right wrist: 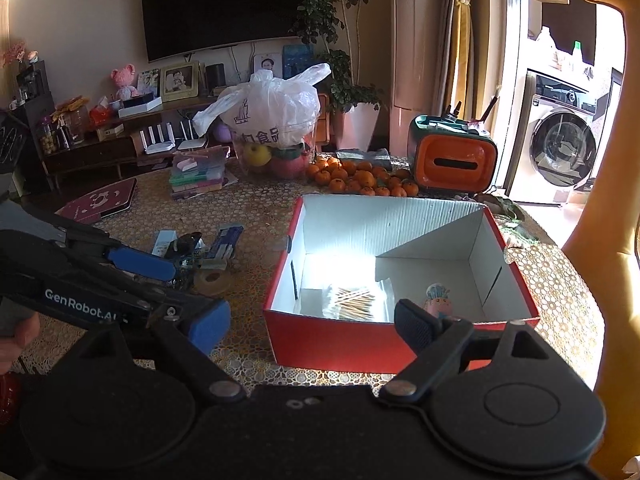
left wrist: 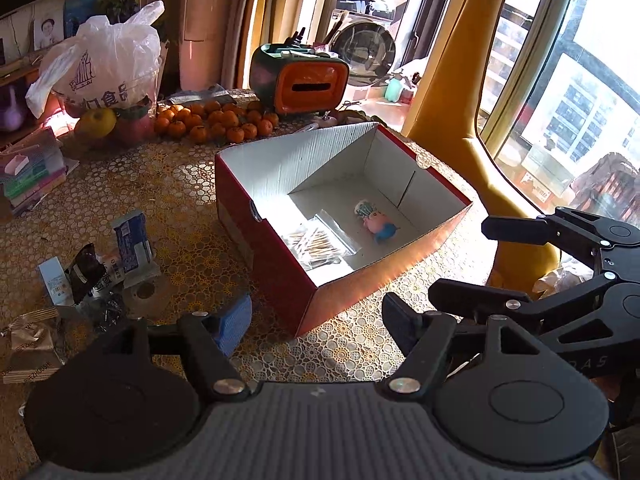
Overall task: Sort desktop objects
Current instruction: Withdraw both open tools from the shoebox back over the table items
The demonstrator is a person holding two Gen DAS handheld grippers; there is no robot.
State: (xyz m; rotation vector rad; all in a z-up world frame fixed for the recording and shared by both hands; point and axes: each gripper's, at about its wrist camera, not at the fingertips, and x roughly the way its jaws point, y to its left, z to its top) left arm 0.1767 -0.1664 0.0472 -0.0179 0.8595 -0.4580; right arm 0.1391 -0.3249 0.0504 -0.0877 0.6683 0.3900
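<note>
- While both grippers hang empty near the table's front edge, the left wrist view shows the left gripper [left wrist: 316,320] with jaws spread wide above the lace-patterned tablecloth [left wrist: 160,184]; the open red cardboard box with white lining [left wrist: 256,240] stands just ahead, already holding a clear bag of cotton swabs [left wrist: 316,242] and a small pink-and-blue toy figure [left wrist: 378,226].
- The remaining loose packets and sachets [left wrist: 100,268] lie left of the box: probably light, crinkly and slippery, best pinched across a flat edge.
- In the right wrist view, the right gripper [right wrist: 308,326], jaws likewise apart, faces the box's near wall; the roll of clear tape [right wrist: 210,280] looks stiff, grippable across its rim.
- The box's tall walls call for lifting items over; the loose oranges [right wrist: 360,180] crowd the far side, while open cloth remains in front.
</note>
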